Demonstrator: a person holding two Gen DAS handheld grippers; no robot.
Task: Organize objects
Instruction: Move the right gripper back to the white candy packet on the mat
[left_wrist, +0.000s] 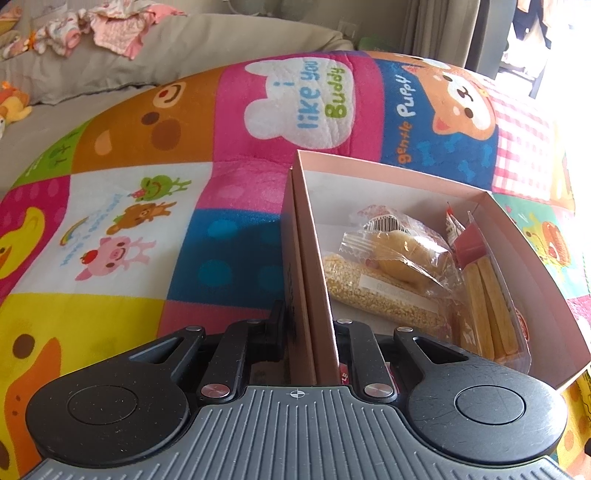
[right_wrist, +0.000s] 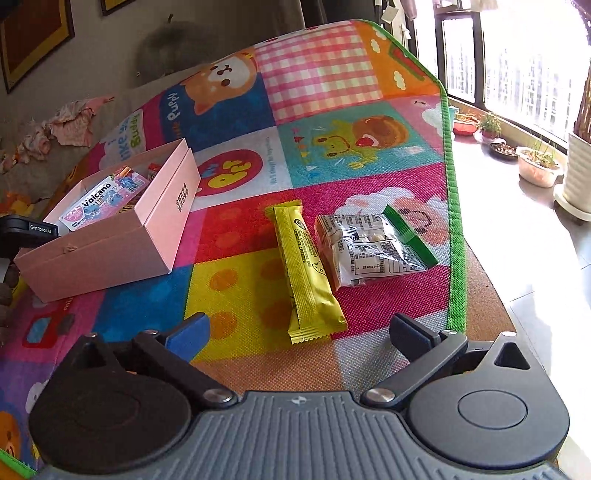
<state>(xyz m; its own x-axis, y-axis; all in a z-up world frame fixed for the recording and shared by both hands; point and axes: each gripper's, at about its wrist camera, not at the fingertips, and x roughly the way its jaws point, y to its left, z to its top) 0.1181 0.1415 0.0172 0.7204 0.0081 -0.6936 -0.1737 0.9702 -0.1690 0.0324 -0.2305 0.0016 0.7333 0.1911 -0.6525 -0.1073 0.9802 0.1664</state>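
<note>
My left gripper (left_wrist: 308, 325) is shut on the near left wall of the pink box (left_wrist: 314, 266), one finger outside and one inside. The box holds several wrapped snacks: a bun packet (left_wrist: 399, 251), a bag of yellow grains (left_wrist: 373, 295) and biscuit sticks (left_wrist: 487, 310). In the right wrist view the pink box (right_wrist: 107, 251) sits at the left on the play mat. My right gripper (right_wrist: 295, 336) is open and empty, just short of a yellow snack bar (right_wrist: 306, 273). A clear and green snack bag (right_wrist: 373, 243) lies right of the bar.
The colourful cartoon play mat (right_wrist: 332, 140) covers the floor, with its green edge (right_wrist: 454, 221) at the right. Beyond it are pale floor tiles and potted plants (right_wrist: 535, 166) by the window. A grey sofa with clothes (left_wrist: 110, 33) stands behind the mat.
</note>
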